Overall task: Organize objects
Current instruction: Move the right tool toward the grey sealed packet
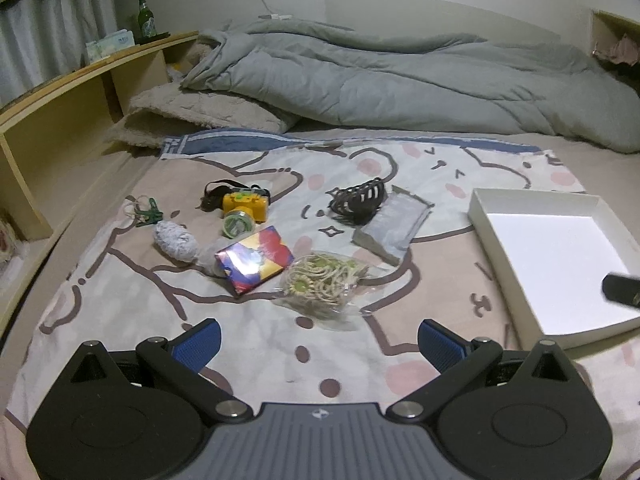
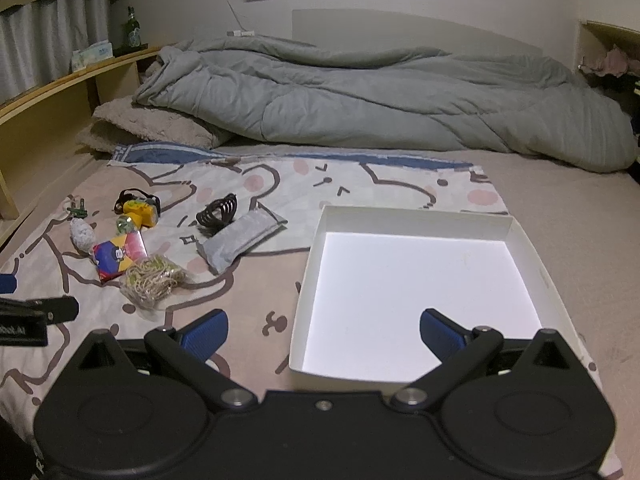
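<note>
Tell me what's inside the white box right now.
Nothing: the white box shows only its bare white floor. The near strip of floor is hidden behind its front wall and the right gripper, whose jaws stand open.

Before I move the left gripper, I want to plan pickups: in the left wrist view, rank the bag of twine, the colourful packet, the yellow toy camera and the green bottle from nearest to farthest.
1. Bag of twine, just ahead, centre.
2. Colourful packet, slightly left.
3. Yellow toy camera, farther back, left.
4. Green bottle, on the far-left shelf.

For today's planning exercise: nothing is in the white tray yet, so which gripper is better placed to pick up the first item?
Left. The open left gripper faces the bag of beads; the right gripper hovers over the white tray.
</note>
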A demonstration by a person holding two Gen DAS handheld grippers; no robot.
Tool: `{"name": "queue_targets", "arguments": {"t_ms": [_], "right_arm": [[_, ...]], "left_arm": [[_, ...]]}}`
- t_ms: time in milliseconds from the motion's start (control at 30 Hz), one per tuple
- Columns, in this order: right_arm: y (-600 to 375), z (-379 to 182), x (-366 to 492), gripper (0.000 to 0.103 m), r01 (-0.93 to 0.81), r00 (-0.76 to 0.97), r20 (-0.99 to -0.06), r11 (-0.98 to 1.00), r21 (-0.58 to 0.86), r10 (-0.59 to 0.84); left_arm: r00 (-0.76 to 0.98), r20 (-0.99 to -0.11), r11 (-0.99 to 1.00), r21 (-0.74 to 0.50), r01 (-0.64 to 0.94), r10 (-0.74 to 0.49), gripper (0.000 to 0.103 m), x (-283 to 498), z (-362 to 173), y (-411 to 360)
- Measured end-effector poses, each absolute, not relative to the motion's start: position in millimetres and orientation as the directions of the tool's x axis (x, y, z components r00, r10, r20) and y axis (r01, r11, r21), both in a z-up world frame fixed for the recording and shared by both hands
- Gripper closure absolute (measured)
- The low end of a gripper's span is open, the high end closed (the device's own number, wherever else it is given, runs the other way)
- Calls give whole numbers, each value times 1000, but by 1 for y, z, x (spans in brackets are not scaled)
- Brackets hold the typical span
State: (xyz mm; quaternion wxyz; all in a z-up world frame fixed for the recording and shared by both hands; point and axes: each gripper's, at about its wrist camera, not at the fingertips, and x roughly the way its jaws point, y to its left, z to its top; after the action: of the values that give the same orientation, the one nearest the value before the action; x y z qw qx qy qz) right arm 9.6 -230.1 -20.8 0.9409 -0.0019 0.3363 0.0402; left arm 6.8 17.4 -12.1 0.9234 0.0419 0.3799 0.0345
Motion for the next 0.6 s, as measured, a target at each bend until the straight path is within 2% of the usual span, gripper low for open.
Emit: {"name": "queue_targets", "arguments": {"t_ms": [233,400,600], "right_arm": [[-222,-1,26,0,-62,802,-593,998,29,67],[-209,13,50,0,-96,808,-581,995,29,95],[-190,23,87,0,-140,817,-559,989,47,142]], "left_arm": [[750,-654,995,86,-48,93,0,17,-8,35],[792,-594,989,118,-88,141,0,30,2,45],[824,-547,989,114,-98,144,0,56,11,52]]}}
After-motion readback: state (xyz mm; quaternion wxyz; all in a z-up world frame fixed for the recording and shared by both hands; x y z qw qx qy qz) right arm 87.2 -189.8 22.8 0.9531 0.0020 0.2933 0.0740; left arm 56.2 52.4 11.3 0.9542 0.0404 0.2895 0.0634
